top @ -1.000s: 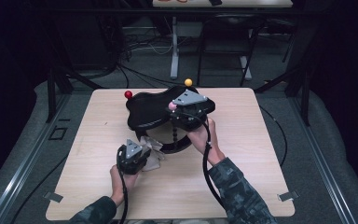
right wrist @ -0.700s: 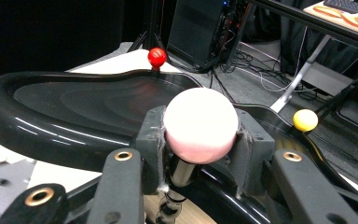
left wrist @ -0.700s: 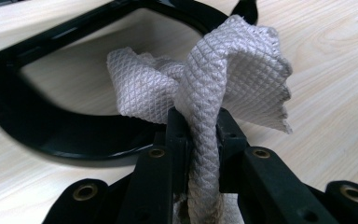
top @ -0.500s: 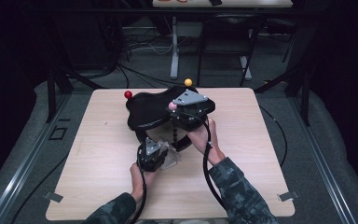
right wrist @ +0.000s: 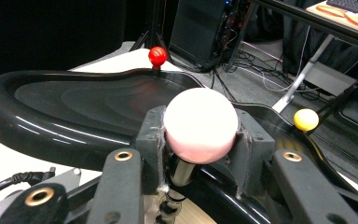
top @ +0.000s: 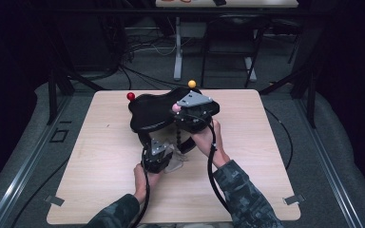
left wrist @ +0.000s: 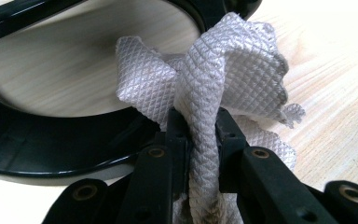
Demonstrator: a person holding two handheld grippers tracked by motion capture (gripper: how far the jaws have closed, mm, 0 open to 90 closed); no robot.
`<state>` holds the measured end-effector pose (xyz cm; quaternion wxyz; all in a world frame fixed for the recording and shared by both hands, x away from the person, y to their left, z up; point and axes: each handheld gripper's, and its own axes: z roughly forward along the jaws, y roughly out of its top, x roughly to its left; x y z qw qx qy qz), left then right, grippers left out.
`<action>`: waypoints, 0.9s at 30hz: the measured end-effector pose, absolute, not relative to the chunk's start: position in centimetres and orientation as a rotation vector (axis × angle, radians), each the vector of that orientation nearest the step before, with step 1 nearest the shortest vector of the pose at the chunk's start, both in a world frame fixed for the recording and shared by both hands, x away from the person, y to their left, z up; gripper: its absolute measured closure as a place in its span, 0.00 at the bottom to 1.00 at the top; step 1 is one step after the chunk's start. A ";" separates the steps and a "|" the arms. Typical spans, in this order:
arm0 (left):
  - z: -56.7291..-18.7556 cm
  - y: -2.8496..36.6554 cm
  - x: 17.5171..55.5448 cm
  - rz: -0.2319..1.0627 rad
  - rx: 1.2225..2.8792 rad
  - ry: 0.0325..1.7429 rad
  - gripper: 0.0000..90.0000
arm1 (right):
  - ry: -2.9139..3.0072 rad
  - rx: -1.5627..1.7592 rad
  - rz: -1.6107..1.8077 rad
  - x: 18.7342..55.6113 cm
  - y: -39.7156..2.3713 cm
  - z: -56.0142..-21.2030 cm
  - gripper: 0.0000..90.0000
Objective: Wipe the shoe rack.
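Pinching cloth (left wrist: 223,70) in left gripper (left wrist: 200,135), low beside stand base (left wrist: 42,158); right gripper (right wrist: 200,140) clamps pink knob (right wrist: 200,125) above on black tray (right wrist: 74,102). Cloth sits below and nearer than tray; left does wiping.

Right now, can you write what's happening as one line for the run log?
left hand-held gripper: shut on white cloth | right hand-held gripper: shut on pink ball | black tray: on table

- Left gripper (top: 162,151) w/ crumpled white waffle-weave cloth (top: 173,159) clamped in it – shifted rightward across the light wood table (top: 100,166).
- Now just beside the glossy black curved stand's base (top: 145,138) – earlier well apart.
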<state>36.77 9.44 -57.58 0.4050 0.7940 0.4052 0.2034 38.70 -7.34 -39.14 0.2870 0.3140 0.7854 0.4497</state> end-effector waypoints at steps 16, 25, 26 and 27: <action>-57.7 11.9 36.4 0.552 2.009 1.044 0.88 | 2.117 0.828 1.166 38.8 -7.4 -38.9 0.67; -57.8 13.2 36.8 0.575 1.999 1.094 0.88 | 2.137 0.827 1.163 39.0 -8.2 -38.6 0.67; -57.8 13.2 36.8 0.575 1.999 1.094 0.88 | 2.137 0.827 1.163 39.0 -8.2 -38.6 0.67; -57.9 13.4 36.8 0.577 1.991 1.104 0.88 | 2.136 0.837 1.151 39.0 -8.5 -38.6 0.67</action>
